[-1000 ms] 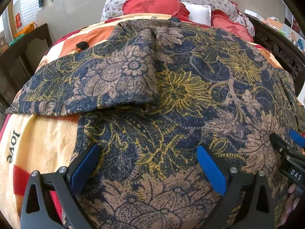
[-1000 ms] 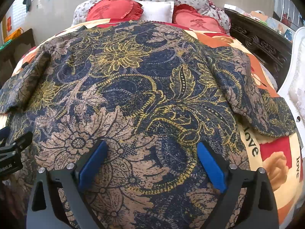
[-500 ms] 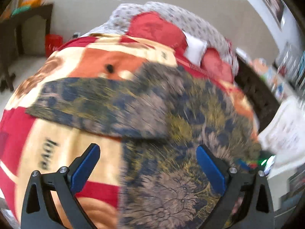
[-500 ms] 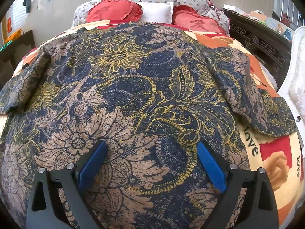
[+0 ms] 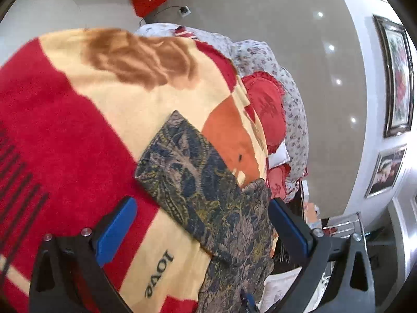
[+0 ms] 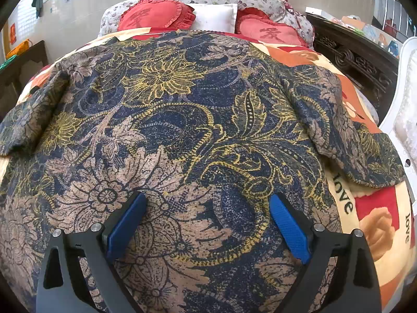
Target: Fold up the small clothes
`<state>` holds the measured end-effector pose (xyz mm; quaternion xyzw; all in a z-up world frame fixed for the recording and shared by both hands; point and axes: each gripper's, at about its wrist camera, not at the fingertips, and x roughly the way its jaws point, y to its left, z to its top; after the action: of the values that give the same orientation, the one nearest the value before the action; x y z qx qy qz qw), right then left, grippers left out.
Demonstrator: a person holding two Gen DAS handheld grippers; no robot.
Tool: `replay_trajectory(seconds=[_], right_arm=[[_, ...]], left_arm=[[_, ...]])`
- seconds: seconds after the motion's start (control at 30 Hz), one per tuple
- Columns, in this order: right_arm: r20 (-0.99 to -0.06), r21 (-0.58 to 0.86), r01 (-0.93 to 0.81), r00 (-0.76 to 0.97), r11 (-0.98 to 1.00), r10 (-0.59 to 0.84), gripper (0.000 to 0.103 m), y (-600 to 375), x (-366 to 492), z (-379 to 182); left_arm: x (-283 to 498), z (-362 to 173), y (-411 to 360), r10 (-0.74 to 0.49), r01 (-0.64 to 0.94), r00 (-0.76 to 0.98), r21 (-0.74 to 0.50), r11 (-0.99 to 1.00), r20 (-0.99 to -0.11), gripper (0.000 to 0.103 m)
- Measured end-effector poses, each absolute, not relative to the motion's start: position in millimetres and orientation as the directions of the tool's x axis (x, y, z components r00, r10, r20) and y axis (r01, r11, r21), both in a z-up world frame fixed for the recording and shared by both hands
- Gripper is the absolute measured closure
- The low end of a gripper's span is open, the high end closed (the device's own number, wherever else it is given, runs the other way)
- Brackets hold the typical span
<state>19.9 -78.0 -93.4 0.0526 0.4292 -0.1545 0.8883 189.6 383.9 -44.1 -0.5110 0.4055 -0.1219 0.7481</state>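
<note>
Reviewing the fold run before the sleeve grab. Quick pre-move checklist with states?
1. Left gripper jaws open: ok.
2. Right gripper jaws open, holding nothing: ok.
3. Floral shirt spread flat on the blanket: ok.
4. Left sleeve lies flat ahead of the left gripper: ok.
5. Right sleeve unfolded, resting on the blanket: ok.
6. Left jaws touching the sleeve: cannot tell.

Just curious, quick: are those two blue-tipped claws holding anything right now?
Left gripper: open, holding nothing, above the floral shirt's sleeve.
Right gripper: open, holding nothing, over the floral shirt.
</note>
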Motion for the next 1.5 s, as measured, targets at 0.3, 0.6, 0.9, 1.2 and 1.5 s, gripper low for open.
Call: replay_trajectory(seconds=[0.3,0.6,0.9,1.2,1.5], right_arm=[[-0.777,-0.044,0.321,0.584,0.946,-0.235,0.000,-78,20,-94],[-0.775,-0.047,0.323,0.585,0.945,-0.239,0.000,-78,22,-94],[-0.774,-0.048,0.324,0.586,0.945,-0.240,0.000,-78,21,-95],[-0.774,-0.047,0.324,0.586,0.945,-0.239,0.000,-77,21,-94],[-0.774,-0.041,0.324,0.588,0.945,-0.235,0.000,-78,22,-94]], left_arm=[[217,-60,383,-0.582,-0.246,0.648,-0.858,0.451,-0.491,0.002],[219,-60,379,-0.477,-0.296,0.599,-0.731,0.615,-0.644,0.073],[188,51,400,-0.118,-0.290,0.773,-0.512,0.809,-0.624,0.096],[162,116,394,0.070,-0.304,0.870,-0.419,0.855,-0.488,0.096],[179,186,362,0.017,-0.163,0.922,-0.349,0.923,-0.386,0.096]])
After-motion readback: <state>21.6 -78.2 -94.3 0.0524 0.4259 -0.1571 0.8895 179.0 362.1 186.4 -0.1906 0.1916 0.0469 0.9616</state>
